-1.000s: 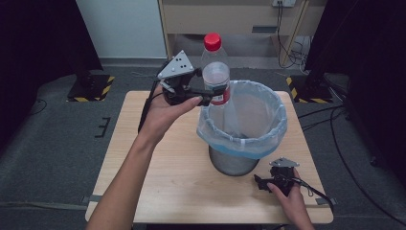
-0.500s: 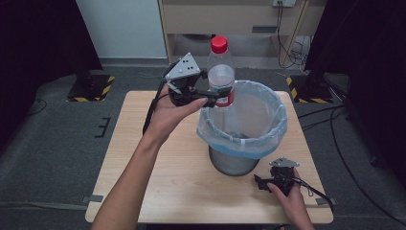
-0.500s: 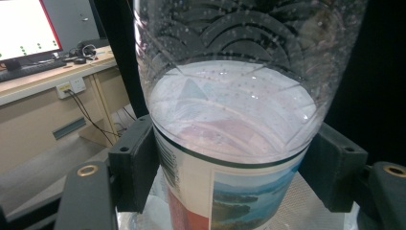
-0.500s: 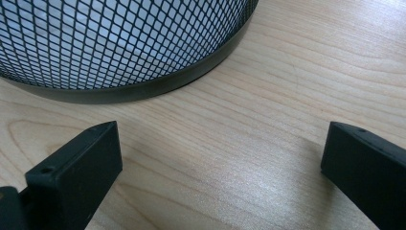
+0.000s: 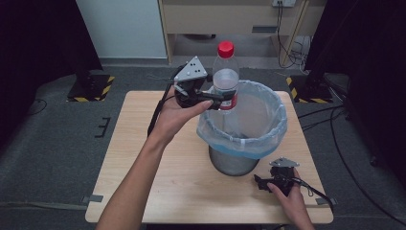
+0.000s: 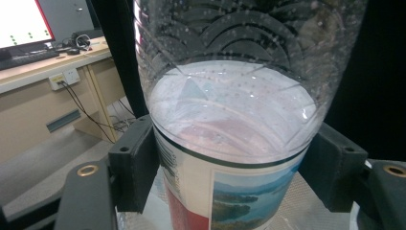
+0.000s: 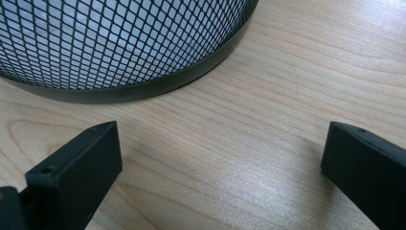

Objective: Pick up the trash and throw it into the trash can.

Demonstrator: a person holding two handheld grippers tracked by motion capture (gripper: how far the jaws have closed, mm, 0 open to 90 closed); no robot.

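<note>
We count one bottle (image 5: 225, 76) with one red cap (image 5: 225, 48), one mesh bin (image 5: 242, 129) lined with one bag (image 5: 275, 127), and one wooden surface (image 5: 143, 163). We hold two tools: the left tool (image 5: 221, 98) and the right tool (image 5: 258, 181).

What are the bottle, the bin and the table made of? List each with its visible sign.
Bottle: clear plastic, apparently; see-through wall with moulded arcs and droplets, glossy printed label, red cap.
Bin: probably metal mesh, black diamond grid with a solid base ring; thin translucent plastic liner folded over its rim.
Table: light wood or wood-look laminate, matt grain lines.
</note>
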